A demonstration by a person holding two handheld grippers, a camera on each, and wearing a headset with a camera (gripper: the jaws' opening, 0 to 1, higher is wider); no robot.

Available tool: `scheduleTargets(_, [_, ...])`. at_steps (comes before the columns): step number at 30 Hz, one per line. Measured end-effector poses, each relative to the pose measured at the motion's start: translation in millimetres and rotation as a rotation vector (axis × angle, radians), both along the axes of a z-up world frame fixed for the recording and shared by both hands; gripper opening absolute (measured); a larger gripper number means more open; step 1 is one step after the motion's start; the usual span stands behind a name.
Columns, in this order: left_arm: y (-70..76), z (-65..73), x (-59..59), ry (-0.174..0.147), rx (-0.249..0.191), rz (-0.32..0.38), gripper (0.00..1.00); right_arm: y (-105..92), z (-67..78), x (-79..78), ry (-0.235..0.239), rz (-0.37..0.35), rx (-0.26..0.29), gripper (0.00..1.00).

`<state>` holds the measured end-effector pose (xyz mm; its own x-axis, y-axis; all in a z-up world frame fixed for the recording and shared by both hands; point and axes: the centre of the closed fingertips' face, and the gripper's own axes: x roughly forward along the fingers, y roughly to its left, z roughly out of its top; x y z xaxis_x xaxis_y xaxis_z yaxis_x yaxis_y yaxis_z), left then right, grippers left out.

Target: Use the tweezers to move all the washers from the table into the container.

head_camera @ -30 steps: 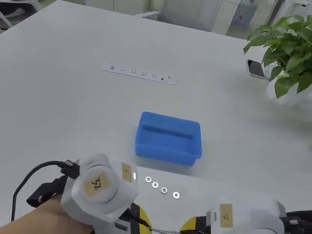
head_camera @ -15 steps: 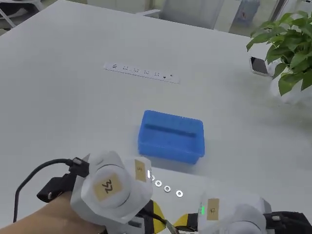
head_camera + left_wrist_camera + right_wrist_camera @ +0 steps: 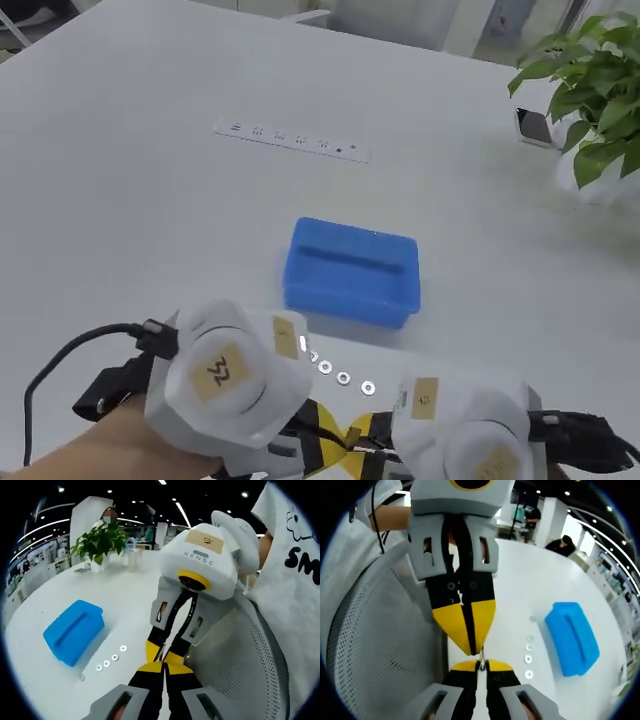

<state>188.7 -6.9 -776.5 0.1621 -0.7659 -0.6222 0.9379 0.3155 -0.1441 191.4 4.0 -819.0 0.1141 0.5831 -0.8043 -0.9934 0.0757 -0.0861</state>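
Washers [image 3: 106, 663]: five lie in a row on the table [image 3: 150, 200], just on the near side of the blue container [image 3: 350, 272]. I see no washer in the container, so I judge the transfer not begun, with all five still to move. Tweezers [image 3: 482, 655]: a thin metal sliver, nearer than the row. My right gripper [image 3: 481, 665] is pressed together on it. My left gripper [image 3: 163, 666] is also closed, tip to tip with the right; whether it pinches the tweezers I cannot tell.
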Motion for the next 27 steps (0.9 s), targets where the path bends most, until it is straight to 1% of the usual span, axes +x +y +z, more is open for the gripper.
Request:
scheduleTargets(1, [0.0, -0.6, -1.5, -0.005, 0.007, 0.001, 0.00, -1.1, 0.1, -0.9, -0.012, 0.007, -0.002, 0.01])
scheduleTargets(2, [0.8, -0.8, 1.3, -0.024, 0.015, 0.023, 0.00, -1.6, 0.2, -2.3, -0.010, 0.009, -0.001, 0.01])
scheduleTargets(3, [-0.3, 0.2, 1.4, -0.037, 0.014, 0.026, 0.00, -1.6, -0.2, -2.9, -0.014, 0.007, -0.001, 0.01])
scheduleTargets(5, [-0.4, 1.6, 1.3, -0.031, 0.015, 0.025, 0.00, -1.6, 0.0, -2.0, -0.026, 0.013, -0.002, 0.01])
scheduleTargets(6, [-0.3, 3.8, 2.1, -0.041, 0.010, 0.029, 0.00, -1.4, 0.0, -0.8, -0.025, 0.009, -0.003, 0.01])
scheduleTargets(7, [-1.7, 7.9, 0.8, -0.055, -0.002, 0.012, 0.01, -1.8, -0.1, 0.3, -0.026, 0.001, -0.004, 0.01])
scheduleTargets(8, [-1.4, 9.2, -1.6, -0.054, 0.001, 0.003, 0.05, -1.4, 0.0, 1.3, -0.020, -0.005, 0.001, 0.01])
scheduleTargets(9, [-1.6, 9.7, -1.6, -0.061, 0.007, 0.006, 0.06, -1.4, 0.1, 1.9, -0.013, -0.013, 0.005, 0.02])
scheduleTargets(11, [-1.5, 10.6, 1.4, -0.117, 0.018, 0.003, 0.05, -1.8, 0.3, 2.6, -0.009, -0.023, 0.013, 0.02])
scheduleTargets(12, [-1.5, 10.5, 2.2, -0.126, 0.020, 0.009, 0.04, -1.9, 0.4, 2.9, -0.008, -0.029, 0.019, 0.02])
scheduleTargets(13, [-1.0, 11.5, 6.3, -0.142, 0.018, 0.031, 0.06, -2.1, 0.5, 2.9, -0.005, -0.031, 0.023, 0.01])
scheduleTargets(14, [-2.4, 15.7, 14.6, -0.176, -0.008, 0.072, 0.07, -1.4, 0.4, 2.2, -0.004, -0.034, 0.032, 0.01])
scheduleTargets(15, [-2.0, 14.3, 12.1, -0.158, 0.001, 0.059, 0.07, -1.1, 0.3, 3.0, -0.010, -0.034, 0.032, 0.02])
scheduleTargets(16, [-3.6, 13.5, 11.6, -0.141, -0.004, 0.048, 0.07, -0.5, 0.3, 2.7, -0.008, -0.034, 0.033, 0.02])
scheduleTargets(17, [-5.4, 13.1, 10.6, -0.129, -0.010, 0.039, 0.08, 0.1, 0.2, 2.6, -0.006, -0.036, 0.036, 0.02])
scheduleTargets(18, [-8.1, 12.1, 9.2, -0.123, -0.013, 0.027, 0.06, 0.9, 0.1, 2.8, -0.006, -0.037, 0.038, 0.02])
scheduleTargets(19, [-9.9, 10.5, 7.4, -0.127, -0.006, 0.010, 0.00, 1.9, -0.3, 3.5, -0.005, -0.038, 0.042, 0.02])
scheduleTargets(20, [-11.5, 9.1, 6.2, -0.145, 0.003, -0.015, 0.00, 0.6, -4.0, 2.5, 0.008, -0.041, 0.021, 0.02])
scheduleTargets(21, [-12.1, 8.5, 5.4, -0.128, -0.001, -0.008, 0.00, 6.0, -7.4, 2.3, 0.017, -0.034, 0.034, 0.02])
scheduleTargets(22, [-13.5, 8.8, 5.6, -0.081, -0.020, 0.027, 0.00, 5.5, -7.3, 2.0, 0.019, -0.035, 0.036, 0.02])
scheduleTargets(25, [-13.1, 8.9, 6.9, -0.094, -0.024, 0.018, 0.00, 2.3, -4.4, 1.9, 0.020, -0.050, 0.058, 0.03])
scheduleTargets(27, [-13.9, 8.9, 8.0, -0.098, -0.025, 0.024, 0.00, 3.1, -4.4, 2.8, 0.020, -0.057, 0.056, 0.03])
